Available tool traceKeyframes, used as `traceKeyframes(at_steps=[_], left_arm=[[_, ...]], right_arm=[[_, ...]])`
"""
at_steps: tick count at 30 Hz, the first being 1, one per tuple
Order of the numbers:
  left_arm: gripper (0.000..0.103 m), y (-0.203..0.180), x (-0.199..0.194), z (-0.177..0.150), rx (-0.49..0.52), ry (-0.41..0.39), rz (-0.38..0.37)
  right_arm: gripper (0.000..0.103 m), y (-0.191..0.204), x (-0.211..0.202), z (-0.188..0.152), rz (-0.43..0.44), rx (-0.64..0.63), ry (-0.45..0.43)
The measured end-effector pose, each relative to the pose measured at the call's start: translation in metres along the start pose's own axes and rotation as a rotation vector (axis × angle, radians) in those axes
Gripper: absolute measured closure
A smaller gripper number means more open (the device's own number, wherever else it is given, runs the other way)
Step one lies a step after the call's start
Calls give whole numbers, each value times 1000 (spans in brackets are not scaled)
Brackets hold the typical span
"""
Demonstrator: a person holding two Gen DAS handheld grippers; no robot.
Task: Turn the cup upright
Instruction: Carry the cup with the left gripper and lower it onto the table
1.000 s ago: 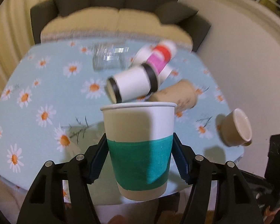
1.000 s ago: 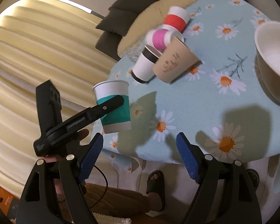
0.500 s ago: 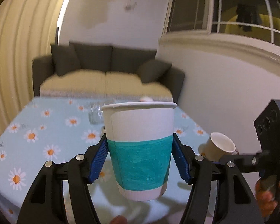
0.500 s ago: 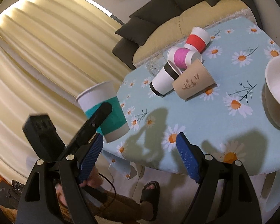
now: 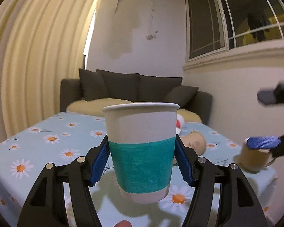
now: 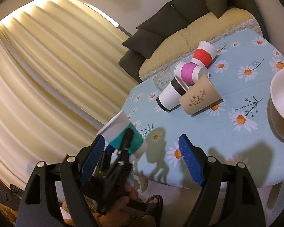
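Left gripper (image 5: 141, 162) is clamped on the teal-banded paper cup (image 5: 141, 151): blue fingers (image 5: 100, 162) press both sides of the teal band. Cup is mouth-up, upright in the left wrist view, held above the near edge of the tabletop (image 5: 47, 147); its base looks clear of the daisy-print cloth, shadow underneath. From the right wrist view the same cup (image 6: 123, 134) sits off the tabletop's (image 6: 227, 141) left edge, tilted in frame, with the left gripper (image 6: 126, 140) around it.

Moving right on the tabletop: a pile of paper cups lying on their sides. Black-banded cup (image 6: 170, 96) touches the brown printed cup (image 6: 200, 98); pink-banded cup (image 6: 191, 71) rests on top of those two; red-banded cup (image 6: 205, 54) is behind, touching the pink one. In the left view only the brown cup (image 5: 195, 143) and a bit of the red one (image 5: 179, 124) show past the held cup.

Far right: beige ceramic mug (image 6: 282, 104), white inside, apart from the pile, near the tabletop's right edge.

Right gripper (image 6: 142, 162): fingers spread wide, nothing between them, hovering over the near edge. One of its blue fingers (image 5: 263, 142) shows at the right of the left view, in front of the mug (image 5: 255, 158).
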State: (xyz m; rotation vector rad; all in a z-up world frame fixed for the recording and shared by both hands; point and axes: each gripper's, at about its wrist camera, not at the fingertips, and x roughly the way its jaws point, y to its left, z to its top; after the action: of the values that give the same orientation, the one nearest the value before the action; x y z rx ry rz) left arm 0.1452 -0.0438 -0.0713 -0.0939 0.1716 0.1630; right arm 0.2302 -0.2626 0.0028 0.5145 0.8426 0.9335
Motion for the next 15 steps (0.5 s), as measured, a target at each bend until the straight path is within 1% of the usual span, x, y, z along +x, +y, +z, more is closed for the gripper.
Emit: traceKeyframes(at_steps=[3,7,11,15], left_arm=[[40,-8,7,-13,20,-23,36],[40,-13,15,-26,49,-40,57],[40,-13,18,-35,64,-49,72],[39,-18,21,-45,99,-43,69]], right_arm=[[23,0,4,-1,-5,-1,8],[23,-1,9,-2,-10,-7,22],[23,-1,12,-2,-4,-6,29],[23,0,16,-3,-12,-13,41]])
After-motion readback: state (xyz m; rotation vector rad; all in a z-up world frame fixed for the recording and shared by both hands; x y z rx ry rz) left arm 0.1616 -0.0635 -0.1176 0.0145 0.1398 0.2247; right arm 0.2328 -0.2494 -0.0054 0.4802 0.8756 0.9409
